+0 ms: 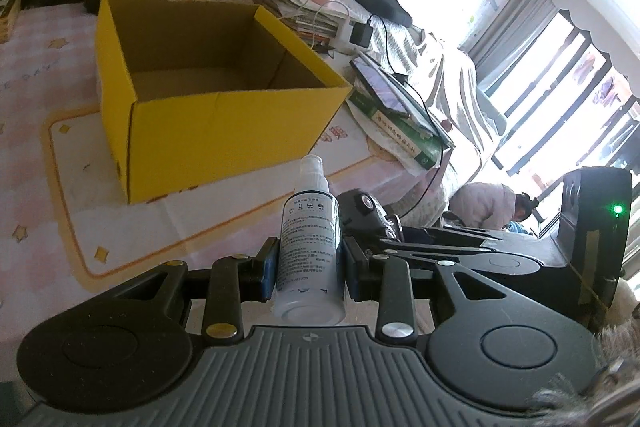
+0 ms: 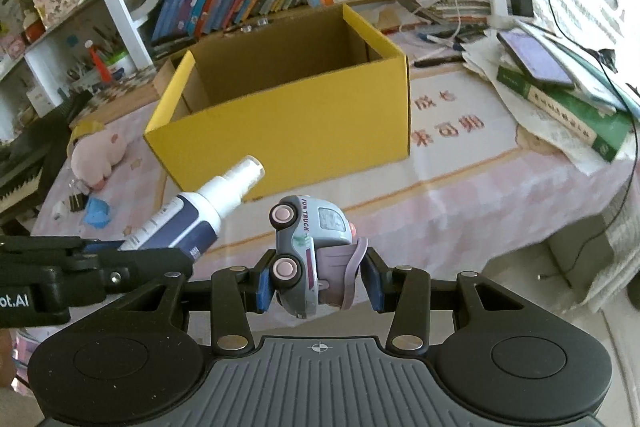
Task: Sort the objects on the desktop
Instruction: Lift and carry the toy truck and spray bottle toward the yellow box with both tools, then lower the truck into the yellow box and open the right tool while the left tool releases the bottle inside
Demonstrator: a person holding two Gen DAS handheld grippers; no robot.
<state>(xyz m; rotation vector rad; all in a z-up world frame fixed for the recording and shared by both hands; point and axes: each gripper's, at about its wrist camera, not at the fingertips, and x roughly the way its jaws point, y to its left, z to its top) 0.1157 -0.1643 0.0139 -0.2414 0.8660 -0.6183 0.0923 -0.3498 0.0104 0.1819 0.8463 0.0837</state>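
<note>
bright daylight from blown-out windows (image 1: 560, 67) at right, strong fisheye bending at edges, slight softness

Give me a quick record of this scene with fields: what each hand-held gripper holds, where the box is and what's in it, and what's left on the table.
left hand-held gripper: shut on spray bottle
right hand-held gripper: shut on toy truck, tipped on its side
yellow box: open, on the table ahead of both; visible inside looks empty
left on table: pink plush toy, blue object, binder clip
</note>
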